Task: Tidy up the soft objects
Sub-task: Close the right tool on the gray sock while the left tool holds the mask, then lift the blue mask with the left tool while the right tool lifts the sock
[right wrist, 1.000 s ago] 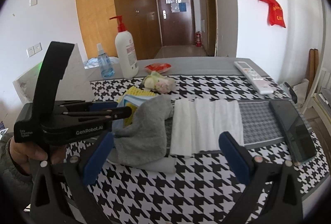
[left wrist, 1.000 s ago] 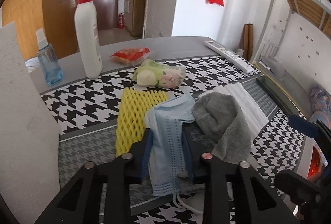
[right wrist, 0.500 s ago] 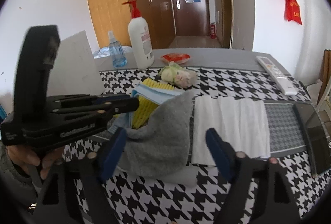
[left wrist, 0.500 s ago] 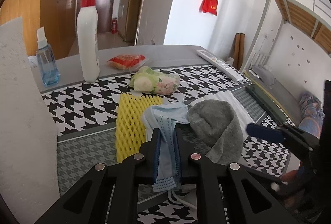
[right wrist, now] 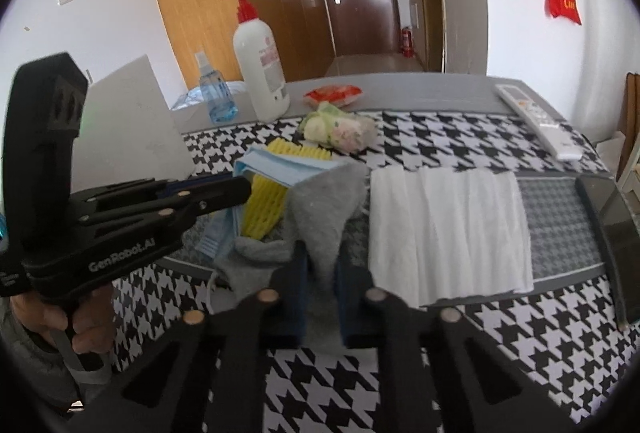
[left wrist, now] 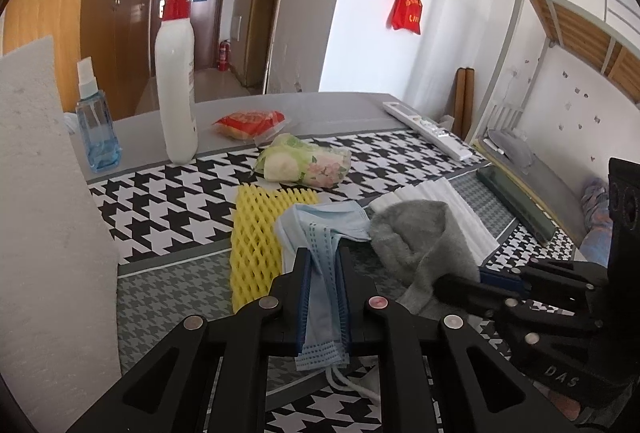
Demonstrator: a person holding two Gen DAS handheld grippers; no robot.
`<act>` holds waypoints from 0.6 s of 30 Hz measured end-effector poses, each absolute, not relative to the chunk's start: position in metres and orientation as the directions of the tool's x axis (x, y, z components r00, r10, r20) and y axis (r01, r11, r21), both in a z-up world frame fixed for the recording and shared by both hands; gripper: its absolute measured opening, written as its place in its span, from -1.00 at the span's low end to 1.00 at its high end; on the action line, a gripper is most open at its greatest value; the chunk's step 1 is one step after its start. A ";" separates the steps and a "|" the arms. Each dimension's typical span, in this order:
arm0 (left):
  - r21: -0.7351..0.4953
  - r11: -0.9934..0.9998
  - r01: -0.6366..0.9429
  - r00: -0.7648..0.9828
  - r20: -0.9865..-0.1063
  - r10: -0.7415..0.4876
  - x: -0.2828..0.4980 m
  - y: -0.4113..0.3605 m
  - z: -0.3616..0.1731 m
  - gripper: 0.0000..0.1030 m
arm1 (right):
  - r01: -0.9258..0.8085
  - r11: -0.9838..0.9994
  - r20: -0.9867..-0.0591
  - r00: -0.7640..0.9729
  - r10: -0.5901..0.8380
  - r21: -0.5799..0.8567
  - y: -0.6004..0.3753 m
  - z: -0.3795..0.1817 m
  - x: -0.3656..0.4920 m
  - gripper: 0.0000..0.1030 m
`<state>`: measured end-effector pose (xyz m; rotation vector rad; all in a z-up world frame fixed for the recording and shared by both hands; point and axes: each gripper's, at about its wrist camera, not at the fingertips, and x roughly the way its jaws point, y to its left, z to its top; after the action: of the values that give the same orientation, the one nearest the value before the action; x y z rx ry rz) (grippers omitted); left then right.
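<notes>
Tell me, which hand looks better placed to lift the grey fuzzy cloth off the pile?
The right. The right gripper is already shut on the grey fuzzy cloth, while the left gripper is busy pinching the light blue face mask beside it.

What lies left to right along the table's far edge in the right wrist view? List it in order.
Blue spray bottle → white pump bottle → red snack packet → white remote control.
</notes>
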<state>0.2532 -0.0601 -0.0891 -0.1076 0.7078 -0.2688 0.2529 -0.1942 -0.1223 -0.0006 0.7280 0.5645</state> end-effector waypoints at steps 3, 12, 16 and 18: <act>-0.192 0.957 0.217 0.738 -0.610 -0.289 0.250 -0.059 -0.084 -0.80 | -0.484 0.852 -0.610 0.620 0.493 0.197 -0.200 -0.114 0.246 -0.82; -0.187 0.956 0.228 0.784 -0.547 -0.294 0.232 -0.059 -0.060 -0.83 | -0.454 0.869 -0.557 0.678 0.479 0.195 -0.213 -0.089 0.229 -0.83; -0.149 0.964 0.218 0.814 -0.518 -0.264 0.221 -0.060 -0.048 -0.83 | -0.448 0.873 -0.536 0.697 0.476 0.192 -0.217 -0.080 0.218 -0.83; -0.126 0.970 0.207 0.832 -0.498 -0.243 0.214 -0.060 -0.042 -0.84 | -0.443 0.876 -0.528 0.706 0.472 0.191 -0.220 -0.076 0.213 -0.83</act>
<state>0.2136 -0.0603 -0.0417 -0.0679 0.5368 -0.2385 0.2132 -0.2199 -0.0762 0.0515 0.6003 0.5088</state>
